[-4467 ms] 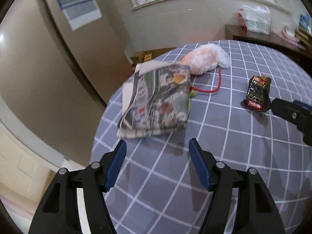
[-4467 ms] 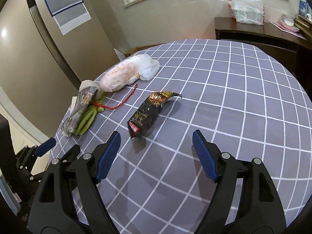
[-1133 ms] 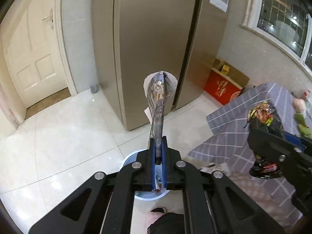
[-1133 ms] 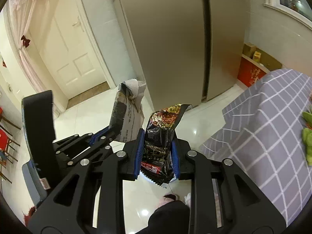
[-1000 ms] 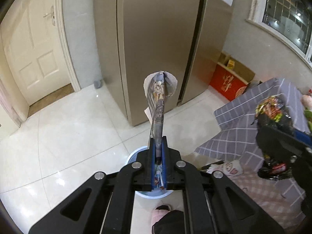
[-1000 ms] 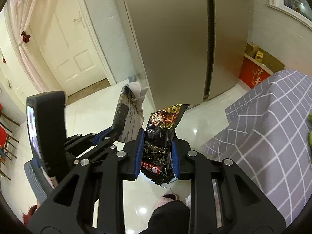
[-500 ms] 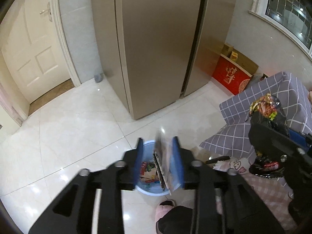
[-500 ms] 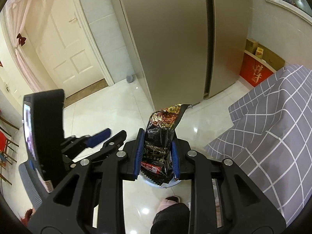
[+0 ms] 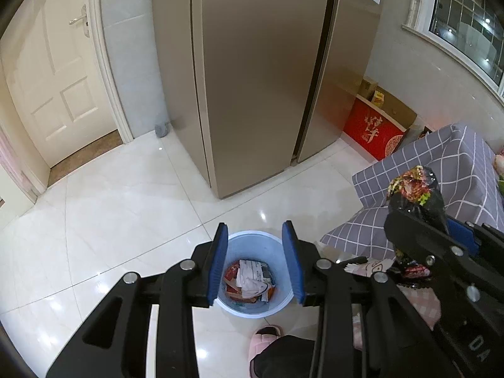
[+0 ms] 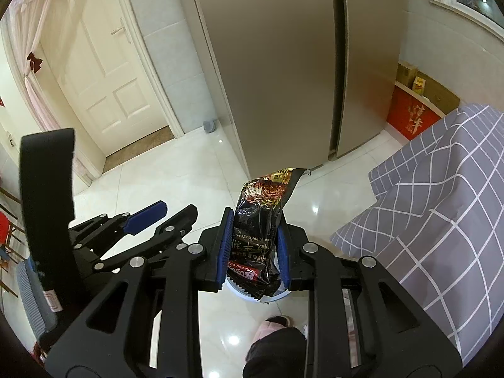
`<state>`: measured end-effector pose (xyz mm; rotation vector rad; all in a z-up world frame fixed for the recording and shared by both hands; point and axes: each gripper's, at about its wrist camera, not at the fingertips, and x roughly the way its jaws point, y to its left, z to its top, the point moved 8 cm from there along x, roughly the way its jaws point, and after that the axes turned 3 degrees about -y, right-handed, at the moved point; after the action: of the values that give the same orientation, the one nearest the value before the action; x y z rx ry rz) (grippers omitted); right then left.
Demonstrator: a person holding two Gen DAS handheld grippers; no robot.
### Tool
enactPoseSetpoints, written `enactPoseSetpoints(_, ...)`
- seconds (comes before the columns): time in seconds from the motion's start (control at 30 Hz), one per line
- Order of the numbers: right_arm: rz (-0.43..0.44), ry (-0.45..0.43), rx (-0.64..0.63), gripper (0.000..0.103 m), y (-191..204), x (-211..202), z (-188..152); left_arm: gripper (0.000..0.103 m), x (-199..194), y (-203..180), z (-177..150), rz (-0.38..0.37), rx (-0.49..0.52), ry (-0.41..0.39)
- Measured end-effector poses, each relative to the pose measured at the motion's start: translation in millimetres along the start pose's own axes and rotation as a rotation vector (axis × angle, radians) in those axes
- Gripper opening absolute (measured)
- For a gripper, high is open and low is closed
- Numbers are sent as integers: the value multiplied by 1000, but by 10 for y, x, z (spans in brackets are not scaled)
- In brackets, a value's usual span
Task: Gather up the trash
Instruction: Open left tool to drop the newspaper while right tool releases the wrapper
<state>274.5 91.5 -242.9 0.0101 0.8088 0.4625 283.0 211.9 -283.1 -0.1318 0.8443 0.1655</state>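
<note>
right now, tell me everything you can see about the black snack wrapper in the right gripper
The black snack wrapper looks like glossy, crinkled foil, with a red and gold picture near its torn-open top and a red band with white print near its lower end. It stands roughly upright, clamped at its lower half between the blue pads of the right gripper, with its bottom edge poking out below them. It hangs above the pale blue bin on the tiled floor, touching only the pads.

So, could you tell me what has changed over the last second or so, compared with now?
The left gripper has opened and let go of the folded paper, which it held upright a second ago; paper now lies in the blue bin below its fingers. The right gripper stays clamped on the black snack wrapper, still above the bin.
</note>
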Motion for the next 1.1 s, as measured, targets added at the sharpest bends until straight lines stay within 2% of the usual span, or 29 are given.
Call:
enactPoseSetpoints(0.6, 20, 8, -55, 27, 264, 194, 96, 35, -16, 297, -49, 49, -67, 11)
enactPoseSetpoints(0.9, 36, -23, -37, 28, 288, 262, 182, 35, 28, 381, -66, 67, -91, 25)
enactPoseSetpoints(0.97, 43, -38, -36, 43, 308, 268, 213, 35, 40, 377, -63, 70, -94, 27)
enactPoseSetpoints(1.0, 33, -45, -37, 54, 309, 267, 221, 35, 44, 382, -61, 72, -94, 27)
enactPoseSetpoints(1.1, 35, -55, -44, 54, 337, 257, 227, 35, 47, 381, -59, 73, -94, 27)
